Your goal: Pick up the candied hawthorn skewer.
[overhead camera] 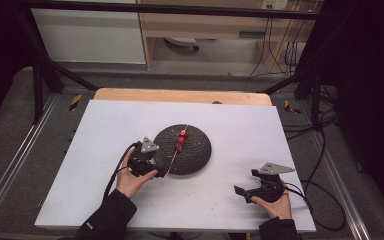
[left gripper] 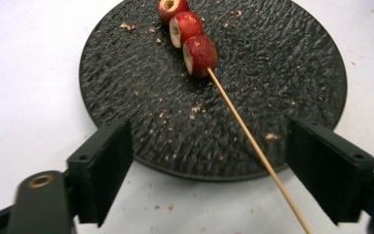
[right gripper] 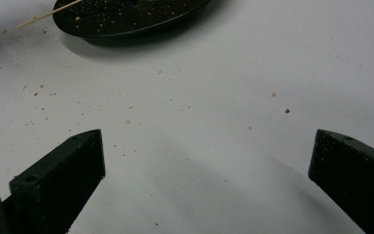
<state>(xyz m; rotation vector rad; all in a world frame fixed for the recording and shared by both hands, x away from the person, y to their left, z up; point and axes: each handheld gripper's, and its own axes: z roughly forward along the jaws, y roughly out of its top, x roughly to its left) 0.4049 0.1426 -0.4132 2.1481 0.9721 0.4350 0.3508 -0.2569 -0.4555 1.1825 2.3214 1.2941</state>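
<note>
A round black textured plate (overhead camera: 200,150) is seen near the middle of the white worktop (overhead camera: 105,125), with crumbs scattered on its surface and on the worktop around it. A thin wooden skewer (left gripper: 253,146) lies across the plate, three red fruit pieces (left gripper: 187,29) threaded at its far end; its bare near end overhangs the plate's near rim.

The left gripper (overhead camera: 152,160) is held just at the plate's near-left edge, gripped from behind by the left hand (overhead camera: 132,180), its dark sleeve entering from the bottom. In the left gripper view its fingers (left gripper: 107,165) stand wide apart on either side of the skewer's bare end, not pressing on it; nothing is held.

The right gripper (overhead camera: 245,192) rests low over bare worktop, well apart from the plate, held by the right hand (overhead camera: 275,200). Its fingers (right gripper: 63,180) are spread wide with nothing between them. No object stands between either gripper and the plate.
</note>
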